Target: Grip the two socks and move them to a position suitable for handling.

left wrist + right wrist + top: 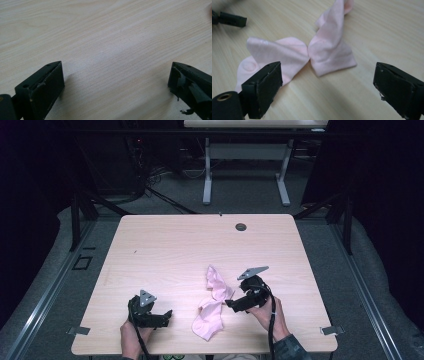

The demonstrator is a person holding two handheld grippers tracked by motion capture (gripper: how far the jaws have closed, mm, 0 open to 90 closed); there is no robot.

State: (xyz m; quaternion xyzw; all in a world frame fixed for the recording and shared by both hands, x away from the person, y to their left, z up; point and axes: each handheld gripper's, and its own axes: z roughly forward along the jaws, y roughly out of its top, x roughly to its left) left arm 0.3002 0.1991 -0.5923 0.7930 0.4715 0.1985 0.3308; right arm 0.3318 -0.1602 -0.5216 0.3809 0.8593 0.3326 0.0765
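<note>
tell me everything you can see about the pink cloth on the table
The pink cloth is a small pale piece of soft knit-looking fabric, lying crumpled and pinched in the middle so two flaps spread out. It rests on the light wooden table near the front edge, between the two hands. The right claw is open, pointed at it from close by without touching; the left claw is off to its side, also apart. Only the tabletop touches it.

Table [200, 250] evenly lit from above, surroundings near black; soft shadows under jaws, pale glare patch on wood in left gripper view, near edges blurred.
</note>
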